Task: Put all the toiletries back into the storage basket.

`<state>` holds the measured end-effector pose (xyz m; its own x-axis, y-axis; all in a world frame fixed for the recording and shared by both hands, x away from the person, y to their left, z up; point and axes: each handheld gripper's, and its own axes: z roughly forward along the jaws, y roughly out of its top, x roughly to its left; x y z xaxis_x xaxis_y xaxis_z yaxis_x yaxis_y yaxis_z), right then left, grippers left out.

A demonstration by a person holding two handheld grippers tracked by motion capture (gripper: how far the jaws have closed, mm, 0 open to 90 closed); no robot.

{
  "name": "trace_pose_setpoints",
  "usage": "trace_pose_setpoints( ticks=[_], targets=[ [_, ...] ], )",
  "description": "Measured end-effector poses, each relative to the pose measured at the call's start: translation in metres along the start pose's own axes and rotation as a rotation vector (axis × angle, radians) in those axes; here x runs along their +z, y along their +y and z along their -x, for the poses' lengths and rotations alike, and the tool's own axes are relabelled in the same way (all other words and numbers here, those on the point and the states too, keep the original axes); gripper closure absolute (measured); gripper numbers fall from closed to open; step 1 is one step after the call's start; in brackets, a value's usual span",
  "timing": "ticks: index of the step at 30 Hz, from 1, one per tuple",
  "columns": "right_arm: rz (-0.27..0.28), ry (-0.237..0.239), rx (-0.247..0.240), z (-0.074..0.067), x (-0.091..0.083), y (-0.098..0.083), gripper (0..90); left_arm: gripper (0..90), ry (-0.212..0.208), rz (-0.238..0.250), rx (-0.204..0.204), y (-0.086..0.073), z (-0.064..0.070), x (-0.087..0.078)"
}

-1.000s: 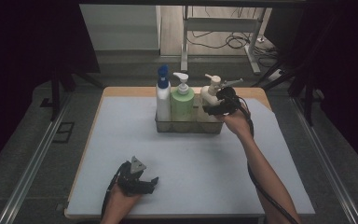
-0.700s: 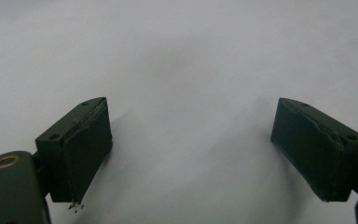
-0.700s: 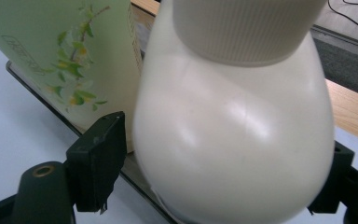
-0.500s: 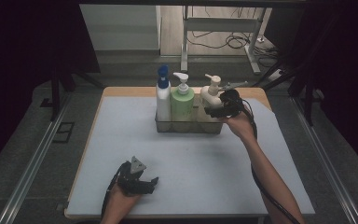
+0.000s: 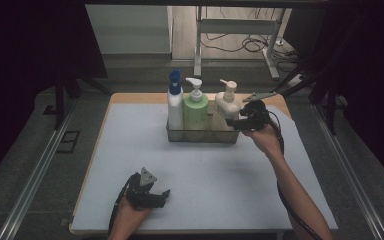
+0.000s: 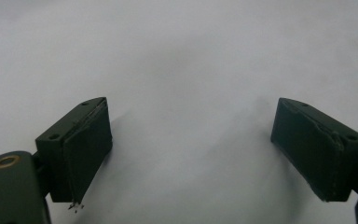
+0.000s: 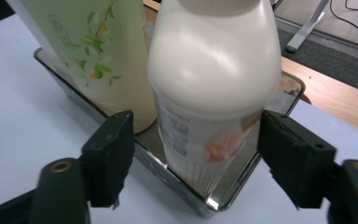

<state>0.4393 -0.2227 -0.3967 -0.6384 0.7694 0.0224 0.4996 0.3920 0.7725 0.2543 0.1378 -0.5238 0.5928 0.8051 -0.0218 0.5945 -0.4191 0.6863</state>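
While the cream pump bottle [image 7: 214,93] stands upright at the right end of the clear tray [image 5: 202,135], near the table's far edge, the right gripper [image 5: 236,122] is right up against it from the right side. And look at the right gripper view: the bottle sits squarely between the two black jaws, which have just been closing in, yet a sliver of gap shows on the left side, so no grip here, the jaws stand open around it. Next door in the tray, touching close, stands the green pump bottle [image 5: 195,107] with its flower print, and beyond that, at the tray's left end, the white bottle with the blue cap [image 5: 174,102]. All three upright, packed in a row. Down at the near edge of the table [image 5: 220,185], left of centre, the left gripper [image 5: 162,196] rests low over the pale surface, jaws spread wide, nothing between them.
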Motion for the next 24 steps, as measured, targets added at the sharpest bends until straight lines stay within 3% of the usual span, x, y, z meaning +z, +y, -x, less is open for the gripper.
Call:
trace_pose_setpoints(
  ticks=[6, 14, 24],
  targets=[
    [-0.004, 0.007, 0.001, 0.002, -0.008, -0.009, 41.0, 12.0, 0.0, 0.0, 0.0, 0.0, 0.0, 0.0],
    [0.012, -0.029, 0.008, 0.01, -0.018, -0.019, 61.1, 12.1, 0.0, 0.0, 0.0, 0.0, 0.0, 0.0],
    [0.0, -0.064, 0.023, 0.021, -0.011, -0.02, 83.9, 12.0, 0.0, 0.005, -0.006, 0.0, 0.0, 0.0]
  ],
)
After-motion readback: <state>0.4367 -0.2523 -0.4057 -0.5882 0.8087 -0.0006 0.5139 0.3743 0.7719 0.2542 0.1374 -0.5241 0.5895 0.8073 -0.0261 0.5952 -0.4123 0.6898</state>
